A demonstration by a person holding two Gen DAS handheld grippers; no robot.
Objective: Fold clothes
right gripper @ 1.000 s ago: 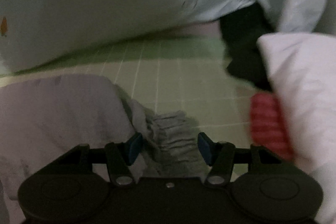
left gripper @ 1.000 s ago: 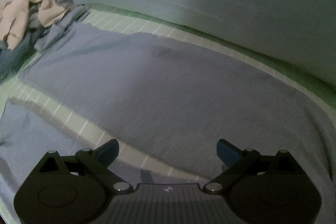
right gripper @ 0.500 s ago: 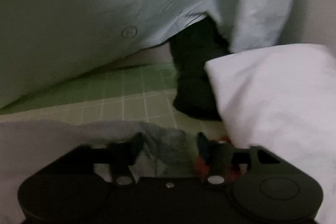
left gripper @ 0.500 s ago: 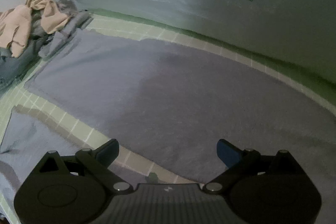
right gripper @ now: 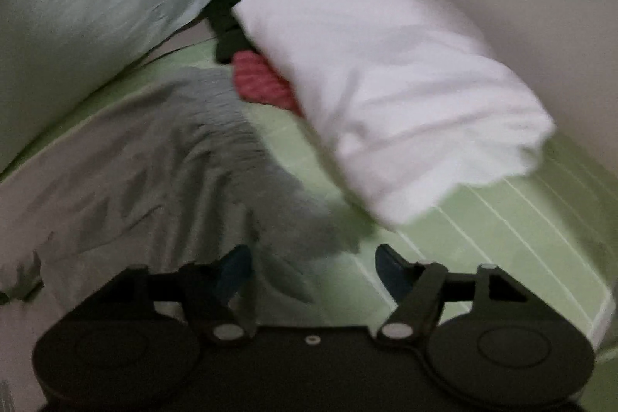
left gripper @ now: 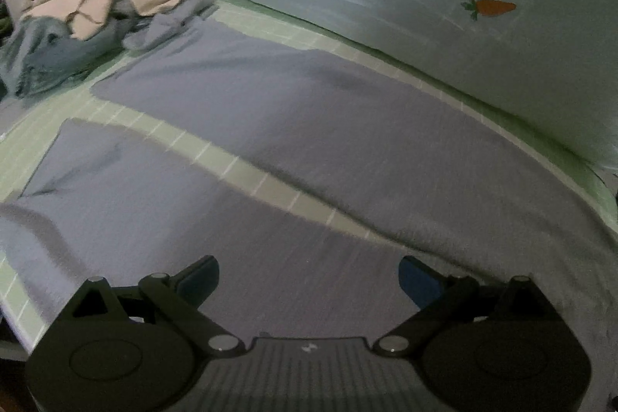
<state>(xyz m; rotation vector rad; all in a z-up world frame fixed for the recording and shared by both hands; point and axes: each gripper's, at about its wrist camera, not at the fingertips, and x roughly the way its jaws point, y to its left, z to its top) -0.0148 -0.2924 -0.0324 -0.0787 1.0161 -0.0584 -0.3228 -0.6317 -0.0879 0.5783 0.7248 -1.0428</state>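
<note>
A pair of grey trousers lies spread flat on a bed with a green checked sheet; that garment serves as the landmark here. Its two legs run side by side with a strip of the sheet showing between them.

In the left wrist view, the left tool hangs over the near leg of the trousers with its blue-tipped fingers spread wide and nothing between them, so it is released. Beyond the far leg, a pale blue quilt rises along the back of the bed, and a small orange carrot print sits on it. At the far end of the trousers, towards the upper left, a heap of other clothes in beige and blue-grey is bunched up, touching or just beside the leg end; which of the two cannot be told.

In the right wrist view, which is blurred, the right tool is over the gathered waistband end of the trousers, its fingers apart and empty, released. Whether the fingertips touch the cloth cannot be told. Just past the waistband lies a white pillow, with a red cloth tucked under its edge and something black behind that.
</note>
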